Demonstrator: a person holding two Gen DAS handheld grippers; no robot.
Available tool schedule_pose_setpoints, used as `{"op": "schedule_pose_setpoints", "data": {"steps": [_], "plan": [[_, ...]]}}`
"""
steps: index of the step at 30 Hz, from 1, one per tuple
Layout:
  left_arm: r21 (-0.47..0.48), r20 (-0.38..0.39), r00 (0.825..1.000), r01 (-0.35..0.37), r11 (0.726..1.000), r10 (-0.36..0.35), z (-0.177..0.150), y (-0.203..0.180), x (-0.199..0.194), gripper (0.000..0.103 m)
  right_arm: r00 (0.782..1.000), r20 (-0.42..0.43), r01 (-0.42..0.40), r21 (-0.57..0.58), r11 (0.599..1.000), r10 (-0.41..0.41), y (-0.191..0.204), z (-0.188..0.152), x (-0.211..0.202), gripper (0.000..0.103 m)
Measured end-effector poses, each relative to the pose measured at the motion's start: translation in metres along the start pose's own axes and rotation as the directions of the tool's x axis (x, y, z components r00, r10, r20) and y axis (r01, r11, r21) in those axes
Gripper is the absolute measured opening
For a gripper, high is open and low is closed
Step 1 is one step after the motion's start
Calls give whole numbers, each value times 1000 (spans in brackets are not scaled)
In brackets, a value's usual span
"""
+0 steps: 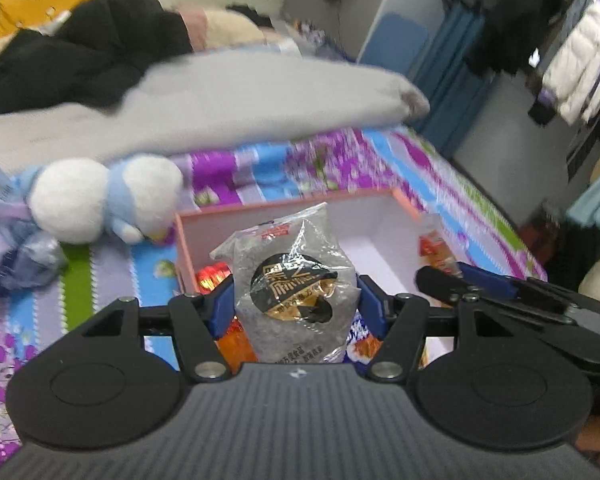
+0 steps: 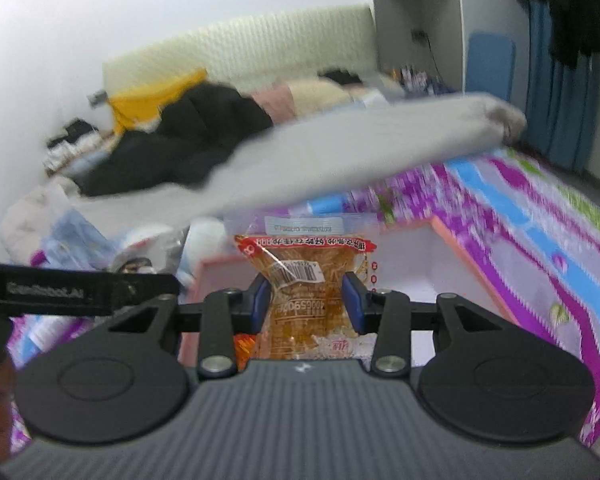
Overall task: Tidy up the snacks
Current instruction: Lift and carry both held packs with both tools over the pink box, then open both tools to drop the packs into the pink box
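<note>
While left tongs grip grey packet, right tongs clamp orange packet, plush toy left-view only

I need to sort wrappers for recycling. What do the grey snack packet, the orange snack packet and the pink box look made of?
Grey snack packet: glossy clear plastic film, judging by crinkles and glare. Orange snack packet: thin see-through plastic, printed seal. Pink box: probably matte cardboard, with stiff straight walls and a white inside.
</note>
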State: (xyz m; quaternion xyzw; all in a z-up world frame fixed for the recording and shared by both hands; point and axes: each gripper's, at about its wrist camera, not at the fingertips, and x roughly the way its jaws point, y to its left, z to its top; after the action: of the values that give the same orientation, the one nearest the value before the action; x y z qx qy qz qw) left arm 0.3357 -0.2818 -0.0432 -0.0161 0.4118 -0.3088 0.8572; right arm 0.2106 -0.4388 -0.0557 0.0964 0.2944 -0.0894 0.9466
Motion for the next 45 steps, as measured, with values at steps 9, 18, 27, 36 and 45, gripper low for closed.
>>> {"op": "schedule_pose_setpoints", "data": {"steps": [9, 18, 27, 36, 45], "plan": [[13, -132, 991, -7, 1000, 8, -17, 1, 71, 68, 991, -132, 39, 26, 999, -35, -26, -31, 58, 43], [13, -135, 991, -11, 1000, 13, -13, 0, 65, 84, 984, -176, 56, 80, 995, -41, -31, -36, 59, 57], [33, -2, 1000, -20, 999, 20, 10, -14, -15, 84, 997, -68, 25, 85, 996, -20, -25, -16, 5, 68], [44, 109, 993, -39, 998, 34, 13, -27, -123, 84, 999, 39, 2, 90, 996, -5, -2, 7, -85, 68], [67, 182, 983, -34, 997, 21, -16, -40, -212, 84, 989, 146, -2, 67, 998, -8, 24, 5, -163, 68]]}}
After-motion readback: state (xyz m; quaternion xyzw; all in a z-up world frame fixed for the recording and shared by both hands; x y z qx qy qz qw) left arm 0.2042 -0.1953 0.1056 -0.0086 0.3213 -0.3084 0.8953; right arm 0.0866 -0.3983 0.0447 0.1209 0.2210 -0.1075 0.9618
